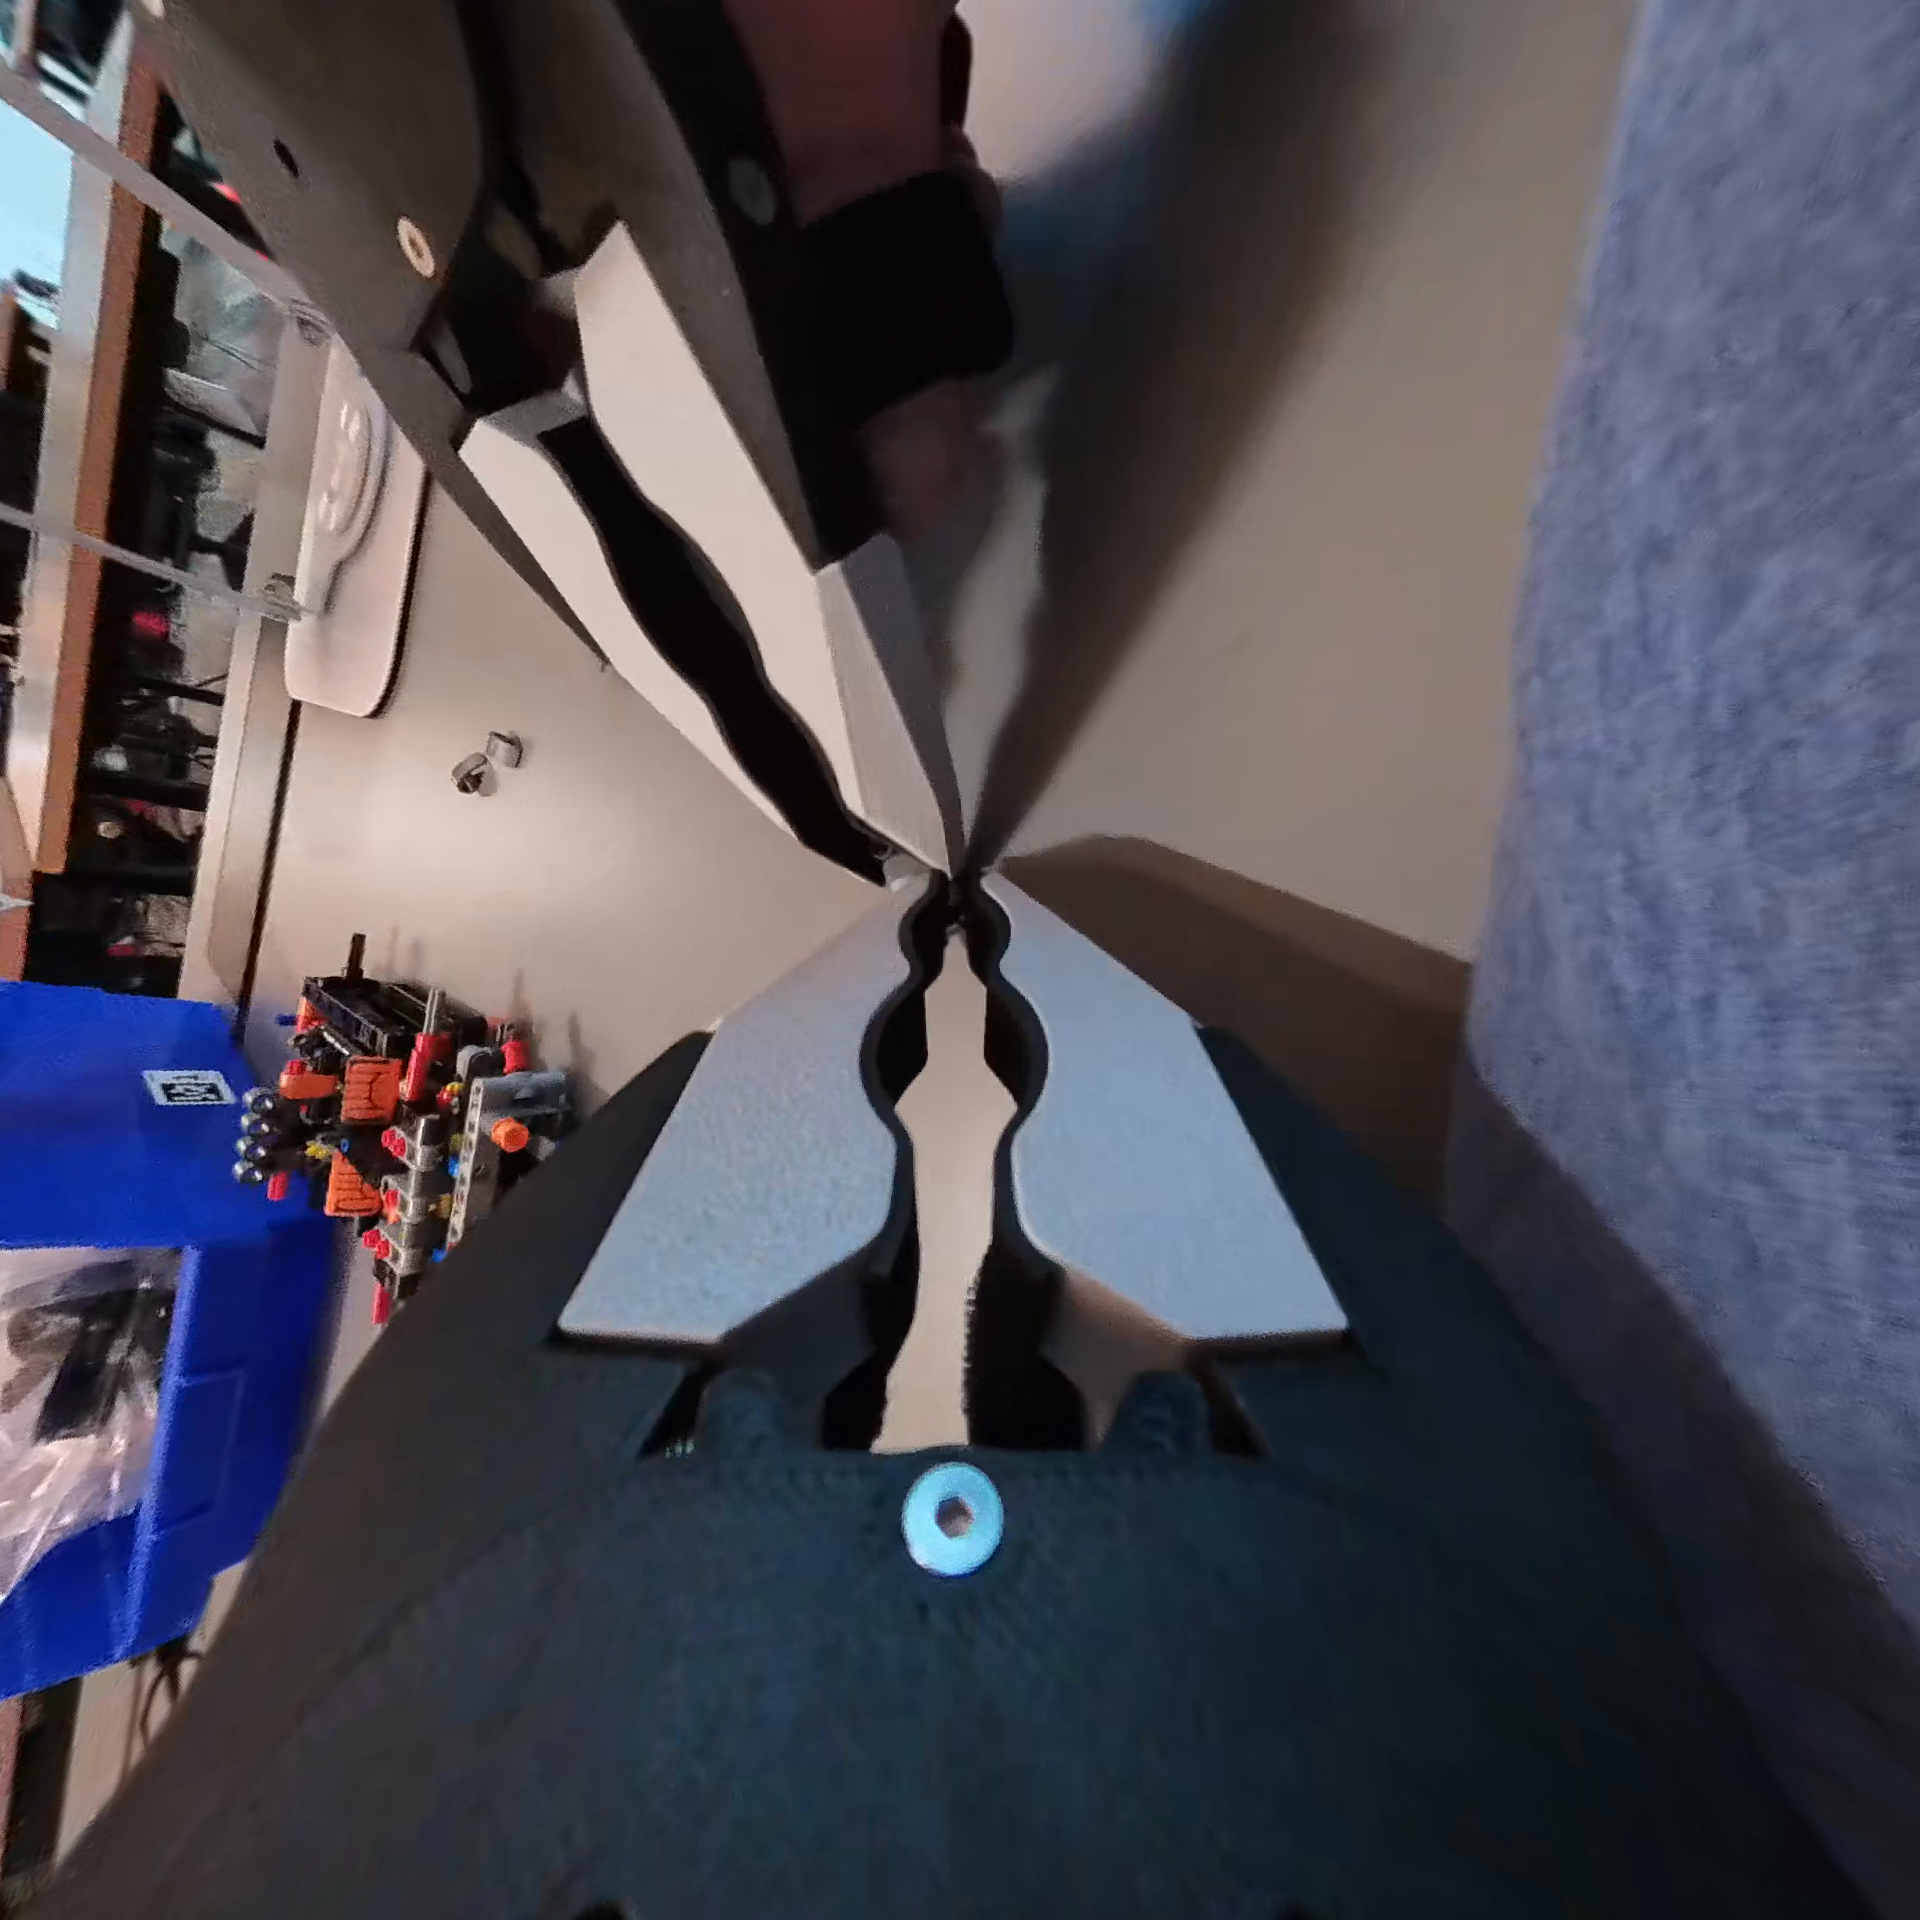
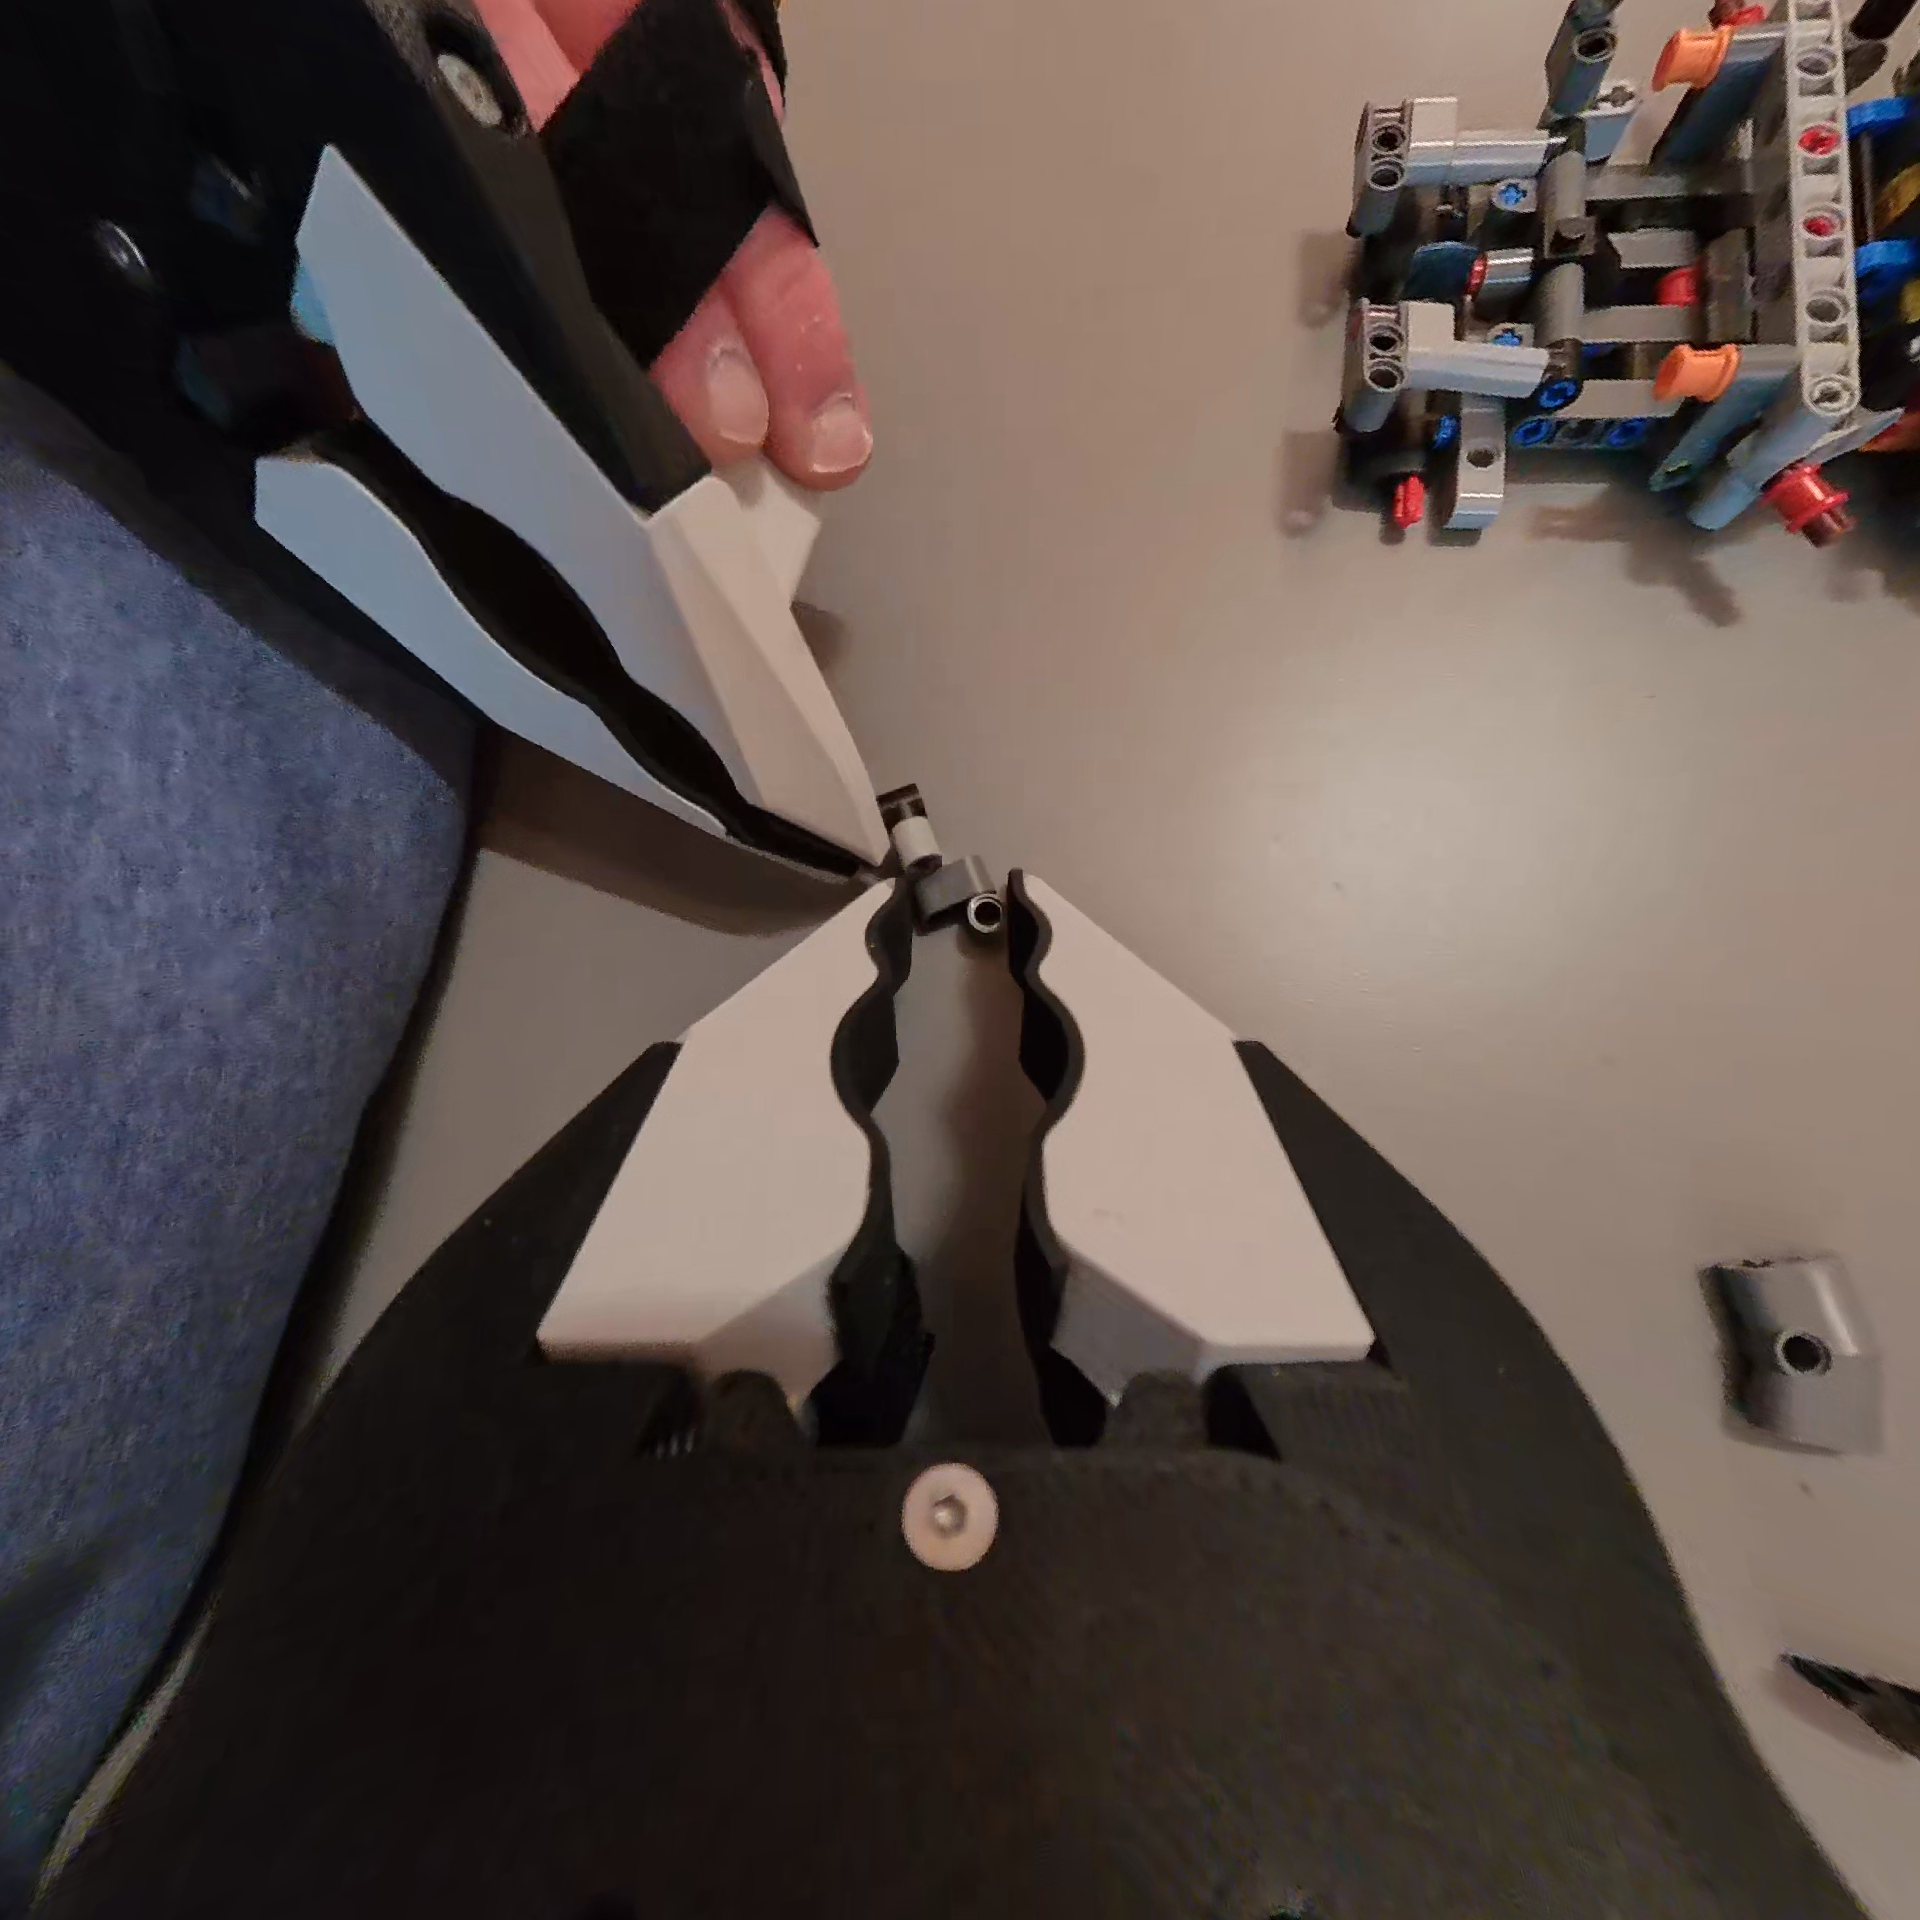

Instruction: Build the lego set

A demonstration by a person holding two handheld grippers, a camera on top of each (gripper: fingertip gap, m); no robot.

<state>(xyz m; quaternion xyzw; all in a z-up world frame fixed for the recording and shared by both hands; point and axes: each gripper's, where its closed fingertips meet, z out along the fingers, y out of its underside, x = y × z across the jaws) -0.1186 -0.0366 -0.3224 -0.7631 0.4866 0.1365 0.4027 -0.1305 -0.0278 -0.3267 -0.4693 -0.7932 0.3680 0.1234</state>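
Observation:
My right gripper (image 2: 954,904) is shut on a small dark grey connector (image 2: 948,896) just above the table. My left gripper (image 2: 878,847) comes in from the upper left and is shut on a short grey and black pin (image 2: 912,826), whose end touches the connector. In the left wrist view my left gripper (image 1: 951,909) is nearly closed tip to tip with my right gripper (image 1: 906,862); the held parts are barely visible there. The partly built model (image 2: 1662,291), grey, black and orange, lies on the table at the far right, and also shows in the left wrist view (image 1: 405,1122).
A blue bin (image 1: 135,1195) with plastic bags stands beside the model. Two small grey parts (image 1: 488,758) lie farther off. A loose grey piece (image 2: 1787,1371) and a black object (image 2: 1860,1714) lie at the right. Blue fabric (image 2: 208,831) borders the table edge. My two grippers' fingertips are within a few centimetres of each other. About 15 cm separates my right fingertips from the partly built model (image 2: 1662,291).

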